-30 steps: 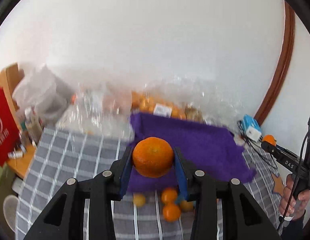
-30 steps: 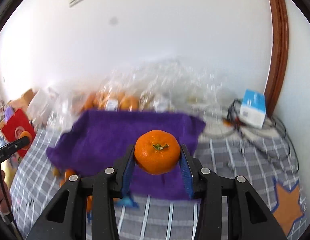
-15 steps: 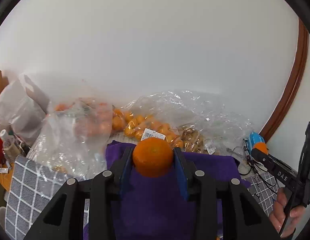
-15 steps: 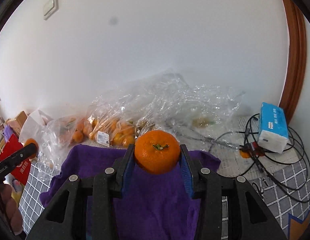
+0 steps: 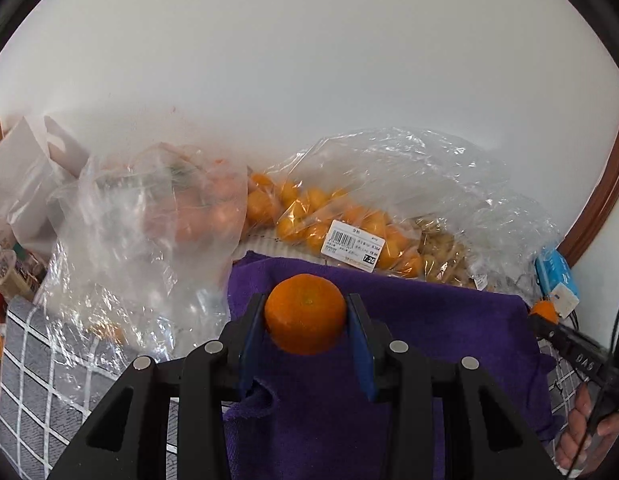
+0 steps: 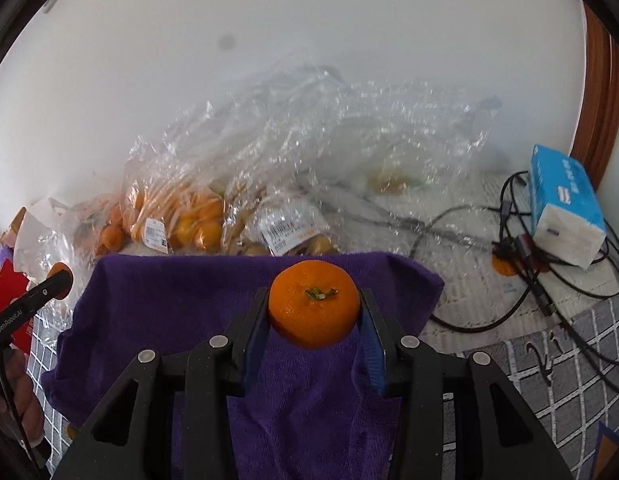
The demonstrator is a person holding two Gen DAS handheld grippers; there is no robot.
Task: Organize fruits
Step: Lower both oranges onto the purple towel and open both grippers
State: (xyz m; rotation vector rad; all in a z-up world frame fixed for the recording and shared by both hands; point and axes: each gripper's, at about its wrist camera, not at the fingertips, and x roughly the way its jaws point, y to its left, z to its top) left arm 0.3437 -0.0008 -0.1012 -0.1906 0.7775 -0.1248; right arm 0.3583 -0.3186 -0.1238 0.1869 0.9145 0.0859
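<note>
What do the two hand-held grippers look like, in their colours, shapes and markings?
The left gripper and the right gripper look alike: black frames with triangular cut-outs, round silver bolts and blue fingers. White lettering runs along each gripper's black body, seen from the other's camera. A bare hand grips the right one.

You are working in a home, at a table under a grey checked tablecloth (image 5: 37, 380) pushed against a white wall (image 5: 309, 80). Priced supermarket fruit bags (image 5: 349, 216), a tissue pack (image 6: 565, 208), tangled cables (image 6: 549, 280) and a wooden door frame (image 6: 601, 92) support this.
</note>
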